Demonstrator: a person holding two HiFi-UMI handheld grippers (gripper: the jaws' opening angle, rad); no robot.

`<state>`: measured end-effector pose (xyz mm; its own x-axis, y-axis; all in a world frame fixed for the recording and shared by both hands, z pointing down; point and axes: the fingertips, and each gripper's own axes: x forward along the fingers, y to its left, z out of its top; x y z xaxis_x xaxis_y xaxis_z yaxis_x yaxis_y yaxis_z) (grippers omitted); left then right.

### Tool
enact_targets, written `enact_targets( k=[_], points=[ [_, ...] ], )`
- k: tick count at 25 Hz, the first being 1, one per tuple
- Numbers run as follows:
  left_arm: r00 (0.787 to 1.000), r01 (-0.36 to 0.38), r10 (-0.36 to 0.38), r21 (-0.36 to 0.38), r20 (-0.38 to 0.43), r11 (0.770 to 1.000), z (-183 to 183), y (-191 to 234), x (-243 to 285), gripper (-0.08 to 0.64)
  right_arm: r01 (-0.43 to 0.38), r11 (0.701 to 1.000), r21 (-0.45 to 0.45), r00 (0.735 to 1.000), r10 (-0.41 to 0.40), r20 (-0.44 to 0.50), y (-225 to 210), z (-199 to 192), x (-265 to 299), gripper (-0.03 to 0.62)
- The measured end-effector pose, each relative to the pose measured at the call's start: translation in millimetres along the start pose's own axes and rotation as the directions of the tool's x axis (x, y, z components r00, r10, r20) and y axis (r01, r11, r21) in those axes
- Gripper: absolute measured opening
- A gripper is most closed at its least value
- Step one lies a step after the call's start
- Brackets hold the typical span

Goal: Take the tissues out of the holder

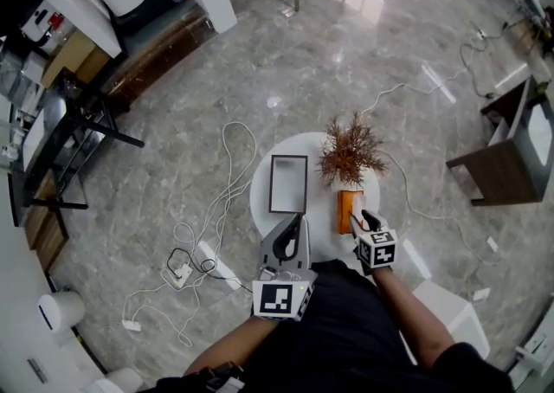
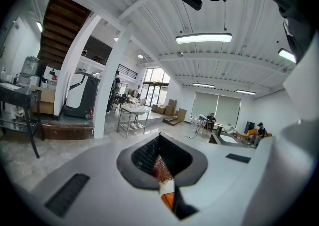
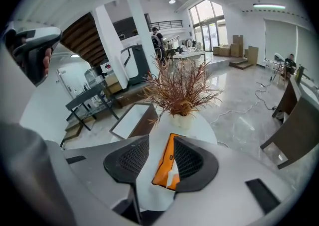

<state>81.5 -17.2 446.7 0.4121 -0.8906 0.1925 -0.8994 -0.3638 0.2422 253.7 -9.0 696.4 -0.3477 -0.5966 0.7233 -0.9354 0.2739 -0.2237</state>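
Table (image 1: 320,205): round, white, on a grey marble floor (image 1: 173,149); white cables (image 1: 227,177) trail over the floor at its left.
Frame (image 1: 287,183): dark rectangle with a pale centre, lying flat on the left part of the table, long side running near to far.
Left gripper (image 1: 299,218): over the near edge of the table, just near of the frame; pointing far and roughly level. Tongs pressed together at the tips, nothing pinched; plant and holder glimpsed through the gap behind the tips in its own view (image 2: 159,138).
Right gripper (image 1: 365,214): over the near right of the table, tilted downward toward the holder. Tongs spread, pads clear of each other (image 3: 161,140); the holder shows in the gap below them.
Plant (image 1: 351,153): dry rust-brown sprigs in a small white vase (image 3: 182,120), far right part of the table.
Tissue holder (image 1: 348,208): orange, lying flat, right of the frame, just near of the vase. Long axis near to far, far end pointing at the vase (image 3: 164,168).
Tissue (image 3: 171,177): white tuft standing out of the holder's near end, just beside the right-hand pad; contact cannot be told.
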Motion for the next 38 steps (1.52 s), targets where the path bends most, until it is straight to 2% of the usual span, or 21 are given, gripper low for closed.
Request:
enact_targets(
  k=[7,16,22,27,34,38],
  points=[
    [0.999,0.030,-0.030,-0.009,0.014,1.000,2,-19,11,-0.002,-0.044,0.997,0.065,0.997,0.040,0.061,3,18,-19,0.141],
    [0.999,0.053,-0.053,0.003,0.009,0.999,-2,-42,25,-0.002,-0.088,0.995,0.045,0.985,0.080,0.155,18,74,-51,0.141],
    [0.998,0.057,-0.057,0.004,0.001,0.998,-4,-51,27,-0.002,-0.129,0.992,0.006,0.974,0.126,0.187,27,93,-72,0.141],
    [0.998,0.059,-0.059,0.005,0.004,0.998,-3,-55,29,-0.002,-0.159,0.987,0.022,0.967,0.151,0.204,36,108,-87,0.141],
    [0.996,0.084,-0.084,0.012,0.021,0.996,4,-71,31,-0.002,-0.154,0.987,-0.048,0.954,0.161,0.254,41,128,-104,0.141],
    [0.996,0.081,-0.082,0.007,0.029,0.997,10,-73,28,-0.002,-0.096,0.982,-0.161,0.950,0.138,0.281,49,139,-115,0.141]
  ],
)
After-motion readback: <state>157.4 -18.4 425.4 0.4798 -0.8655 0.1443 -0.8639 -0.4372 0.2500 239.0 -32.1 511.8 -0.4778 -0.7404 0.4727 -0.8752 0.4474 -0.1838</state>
